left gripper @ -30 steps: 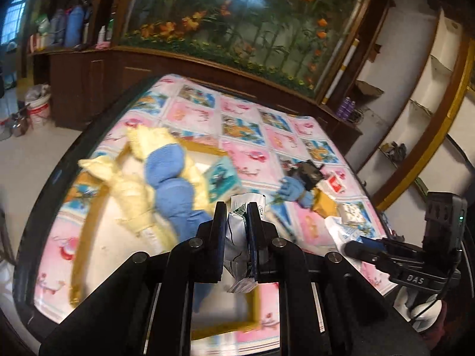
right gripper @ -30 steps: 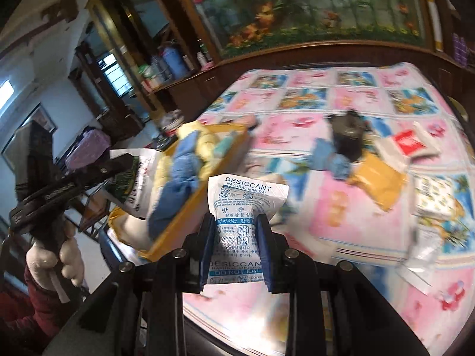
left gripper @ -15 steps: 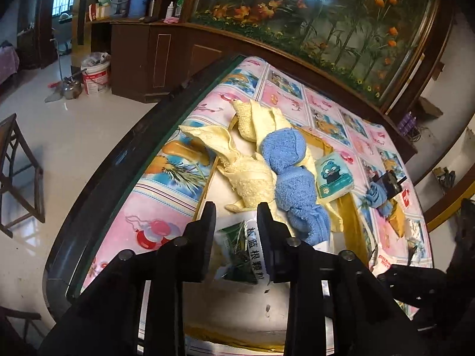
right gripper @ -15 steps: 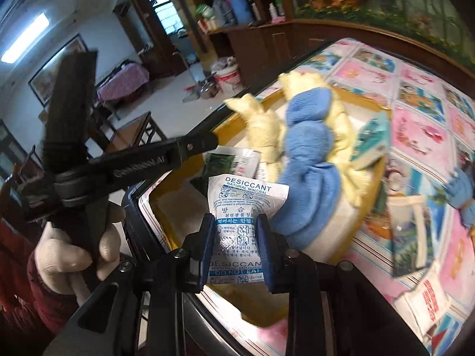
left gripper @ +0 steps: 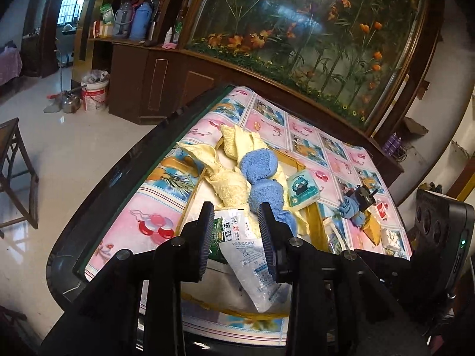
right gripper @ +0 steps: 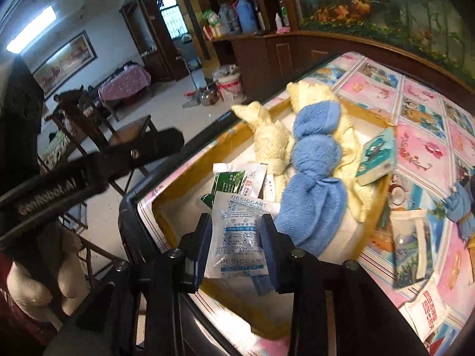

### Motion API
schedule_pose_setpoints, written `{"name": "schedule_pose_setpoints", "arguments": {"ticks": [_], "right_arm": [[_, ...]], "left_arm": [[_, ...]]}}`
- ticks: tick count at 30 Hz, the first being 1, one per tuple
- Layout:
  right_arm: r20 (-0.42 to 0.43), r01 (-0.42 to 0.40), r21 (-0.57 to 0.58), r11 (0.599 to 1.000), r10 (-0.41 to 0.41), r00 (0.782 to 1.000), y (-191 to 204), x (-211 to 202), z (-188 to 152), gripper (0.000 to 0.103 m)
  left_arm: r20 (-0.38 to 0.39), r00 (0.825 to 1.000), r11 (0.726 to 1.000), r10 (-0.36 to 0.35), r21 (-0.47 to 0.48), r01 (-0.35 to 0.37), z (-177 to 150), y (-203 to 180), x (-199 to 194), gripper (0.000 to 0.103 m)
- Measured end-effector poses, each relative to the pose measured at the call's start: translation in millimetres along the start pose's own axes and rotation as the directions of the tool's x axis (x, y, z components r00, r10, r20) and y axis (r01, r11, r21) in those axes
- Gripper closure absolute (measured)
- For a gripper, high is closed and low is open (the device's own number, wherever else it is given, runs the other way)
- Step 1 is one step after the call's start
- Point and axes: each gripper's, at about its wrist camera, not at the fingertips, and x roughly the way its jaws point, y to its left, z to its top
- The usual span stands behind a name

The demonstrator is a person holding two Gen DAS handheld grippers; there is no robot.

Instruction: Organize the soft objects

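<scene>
My right gripper (right gripper: 236, 246) is over the near end of the yellow tray (right gripper: 184, 195), jaws opening, the desiccant packet (right gripper: 240, 237) loose between the pads and no longer pinched. My left gripper (left gripper: 236, 238) stands narrowly parted with nothing gripped; beyond its tips the green-and-white sachet (left gripper: 234, 230) lies in the tray. Further in, the blue towel bundle (right gripper: 311, 175) lies on the yellow cloth (right gripper: 270, 139), with the tissue pack (right gripper: 377, 160) leaning at the tray's right rim.
</scene>
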Motion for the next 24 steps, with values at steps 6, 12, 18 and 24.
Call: {"name": "schedule_pose_setpoints", "arguments": {"ticks": [6,12,18,24], "right_arm": [[0.145,0.066,0.089,0.994,-0.078,0.986,-32.9,-65.1,-9.5,0.069],[0.305,0.210,0.198,0.958,-0.263,0.915,-67.5,-192.5,-17.1,0.069],[0.389,0.423,0.245,0.872,-0.488,0.781,-80.9,-325.8,-16.7,0.062],[0.354,0.501,0.305,0.810,-0.585,0.729,-110.9,-388.0,8.3,0.036]], "left_arm": [[0.028,0.999,0.995,-0.047,0.090,0.044,-1.3,-38.8,-33.2,0.073],[0.084,0.980,0.957,-0.183,0.243,0.158,16.6,-85.9,-112.0,0.073],[0.208,0.972,0.902,-0.111,0.431,0.011,50.5,-129.7,-182.1,0.060],[0.214,0.967,0.881,-0.136,0.473,0.019,102.6,-156.8,-187.2,0.029]]}}
